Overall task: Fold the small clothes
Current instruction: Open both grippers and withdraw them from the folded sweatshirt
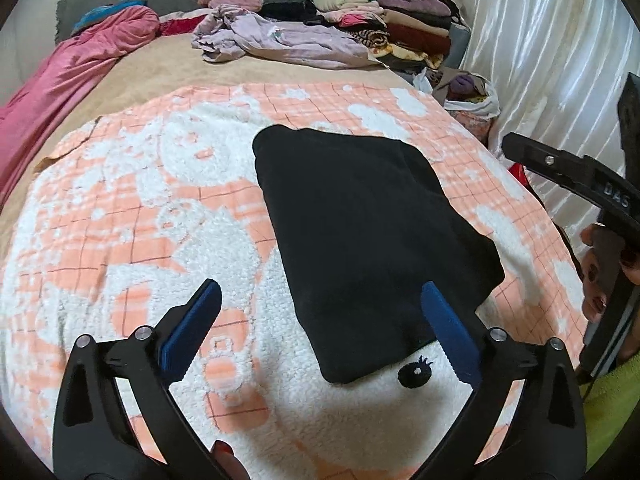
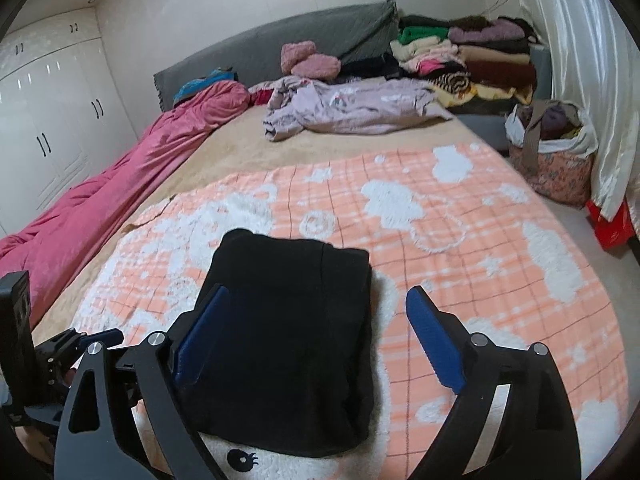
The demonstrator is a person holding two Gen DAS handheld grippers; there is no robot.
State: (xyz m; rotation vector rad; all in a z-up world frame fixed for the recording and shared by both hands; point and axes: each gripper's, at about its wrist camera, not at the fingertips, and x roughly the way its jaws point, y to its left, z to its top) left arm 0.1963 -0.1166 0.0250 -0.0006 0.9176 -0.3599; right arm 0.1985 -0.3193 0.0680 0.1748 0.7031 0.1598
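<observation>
A black garment (image 1: 368, 236) lies folded into a flat rectangle on the orange-and-white checked blanket (image 1: 132, 216); it also shows in the right wrist view (image 2: 288, 344). My left gripper (image 1: 320, 292) is open and empty, hovering over the garment's near left edge. My right gripper (image 2: 318, 294) is open and empty, above the garment's near end, its left finger over the cloth. The right gripper also shows at the right edge of the left wrist view (image 1: 568, 172). The left gripper's body shows at the far left of the right wrist view (image 2: 48, 364).
A crumpled lilac garment (image 2: 352, 110) lies further up the bed. A stack of folded clothes (image 2: 464, 60) stands at the headboard. A pink duvet (image 2: 120, 184) runs along the left side. A floral bag (image 2: 552, 156) stands beside the bed by the curtain.
</observation>
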